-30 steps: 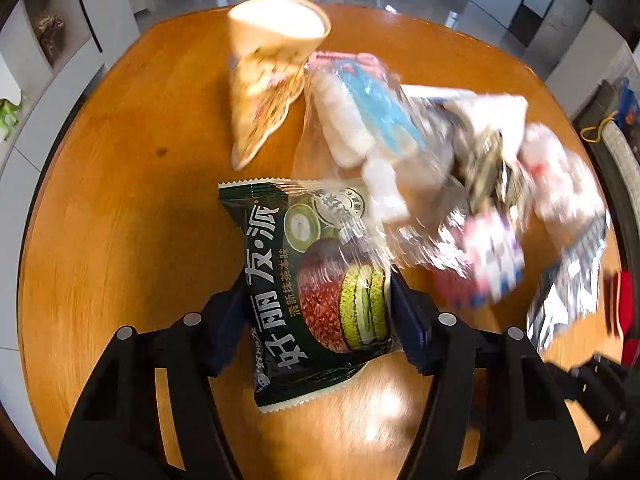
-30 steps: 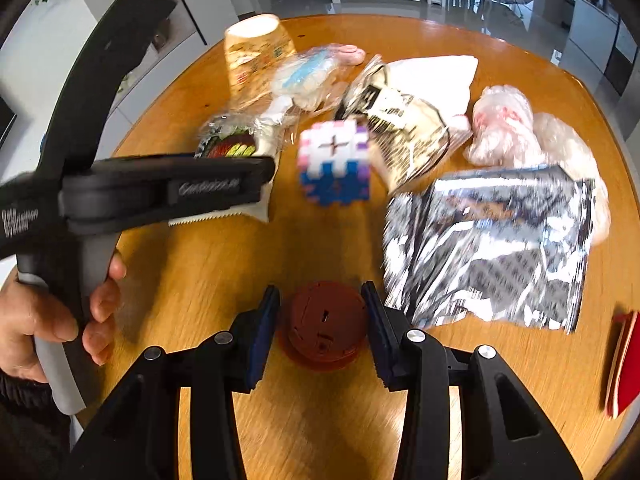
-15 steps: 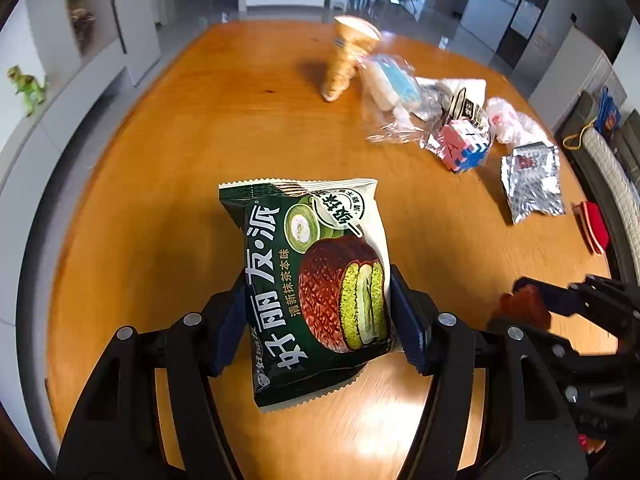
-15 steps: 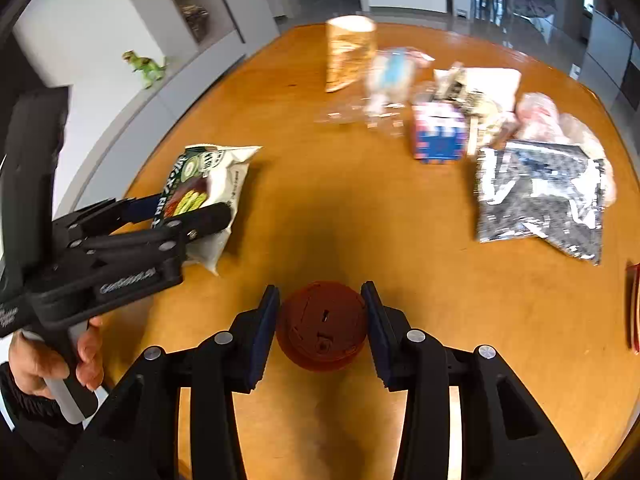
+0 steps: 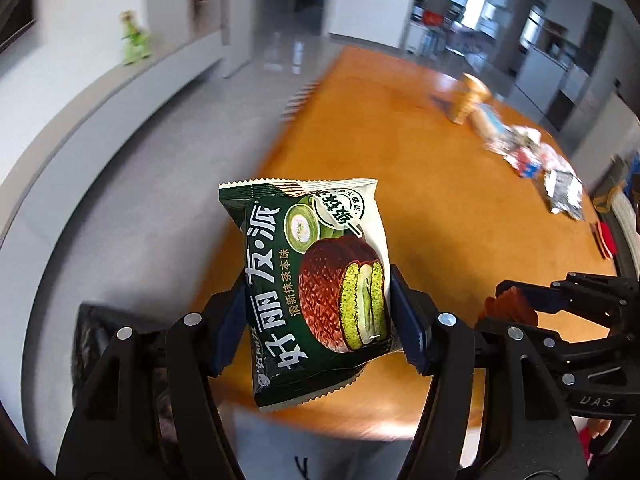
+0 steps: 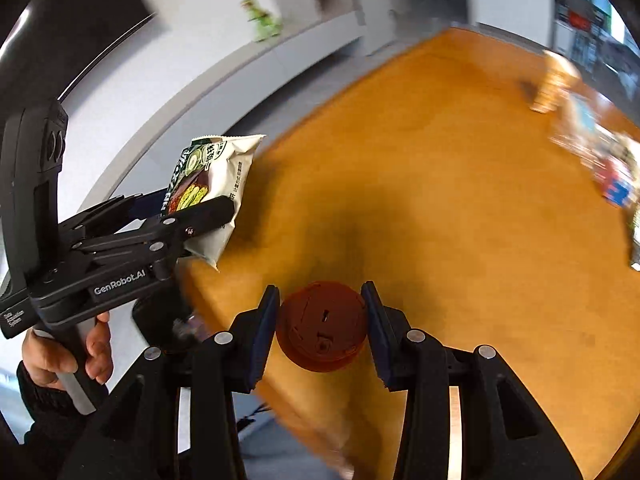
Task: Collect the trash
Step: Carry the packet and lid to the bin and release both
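Observation:
My left gripper (image 5: 318, 316) is shut on a dark green snack pie wrapper (image 5: 316, 272), held upright over the near left edge of the round wooden table (image 5: 420, 168). The same wrapper (image 6: 208, 188) shows at the left of the right wrist view, clamped in the left gripper (image 6: 188, 216). My right gripper (image 6: 322, 330) is shut on a small brown round lid (image 6: 322, 326) above the table's near edge. That lid (image 5: 508, 306) also shows at the right of the left wrist view. A dark bag or bin (image 5: 96, 344) lies low on the floor at the left, blurred.
More trash sits far across the table: a paper cone cup (image 5: 468, 96), clear plastic bags (image 5: 496, 128), a coloured cube (image 5: 528, 162) and a silver foil bag (image 5: 564, 192). A grey floor (image 5: 140, 200) and a white ledge with a green toy dinosaur (image 5: 134, 38) lie left.
Both grippers have swung back and left, away from the trash pile to the table's near left edge, each still holding its item. The floor and a dark bag have come into view.

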A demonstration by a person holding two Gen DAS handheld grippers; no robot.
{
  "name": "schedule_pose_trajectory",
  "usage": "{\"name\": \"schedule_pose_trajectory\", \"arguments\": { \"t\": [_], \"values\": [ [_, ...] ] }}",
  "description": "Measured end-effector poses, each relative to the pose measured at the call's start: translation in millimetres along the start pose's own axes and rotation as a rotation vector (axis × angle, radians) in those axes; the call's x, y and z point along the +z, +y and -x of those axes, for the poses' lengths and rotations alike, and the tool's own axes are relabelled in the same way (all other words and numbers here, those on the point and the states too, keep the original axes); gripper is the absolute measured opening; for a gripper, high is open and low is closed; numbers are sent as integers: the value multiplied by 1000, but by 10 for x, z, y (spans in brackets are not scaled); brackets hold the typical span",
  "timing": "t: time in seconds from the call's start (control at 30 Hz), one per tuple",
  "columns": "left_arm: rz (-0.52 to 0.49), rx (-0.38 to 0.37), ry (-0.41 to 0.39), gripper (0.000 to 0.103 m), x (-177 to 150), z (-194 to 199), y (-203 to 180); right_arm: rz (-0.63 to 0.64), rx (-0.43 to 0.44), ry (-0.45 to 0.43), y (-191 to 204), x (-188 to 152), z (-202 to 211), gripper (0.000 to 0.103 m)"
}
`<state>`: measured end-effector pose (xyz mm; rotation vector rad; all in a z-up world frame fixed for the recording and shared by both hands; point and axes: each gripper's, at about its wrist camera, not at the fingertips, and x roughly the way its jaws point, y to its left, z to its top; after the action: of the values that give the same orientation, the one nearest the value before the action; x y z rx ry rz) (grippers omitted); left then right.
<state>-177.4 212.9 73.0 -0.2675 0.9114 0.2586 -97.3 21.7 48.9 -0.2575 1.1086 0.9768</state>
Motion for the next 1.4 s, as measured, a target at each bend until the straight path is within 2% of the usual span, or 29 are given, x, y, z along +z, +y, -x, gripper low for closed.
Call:
{"name": "schedule_pose_trajectory", "arguments": {
  "t": [0.27,0.4,0.57,0.6,0.63,0.67,0.73,0.8,0.97,1.2,1.3,1.4],
  "values": [
    [199,168,-15,63,-709,407,1194,205,146,79,1180,-11,-408,44],
    [333,267,6,63,-1116,521,1784,303,200,131,1705,-6,-678,44],
    [528,350,9,64,-1541,654,2433,384,233,181,2323,16,-1089,44],
    [561,358,7,77,-1587,675,2508,398,225,171,2420,-1,-1125,56],
    [590,374,6,89,-1626,699,2575,414,196,173,2513,17,-1190,73],
    [619,403,-5,97,-1666,743,2629,411,160,165,2594,-9,-1208,75],
    [632,439,-22,97,-1699,804,2679,406,166,153,2633,26,-1221,75],
    [640,441,-22,97,-1705,827,2719,408,180,147,2620,-17,-1171,75],
    [622,395,-18,97,-1592,777,2698,412,175,128,2562,-62,-1050,75],
    [507,333,-8,97,-1240,563,2260,345,167,104,2225,-41,-920,75],
    [456,300,-11,97,-1066,499,2014,304,162,86,1975,-34,-819,75],
    [414,251,-23,97,-889,449,1771,255,121,50,1630,-19,-636,75]
  ]
}}
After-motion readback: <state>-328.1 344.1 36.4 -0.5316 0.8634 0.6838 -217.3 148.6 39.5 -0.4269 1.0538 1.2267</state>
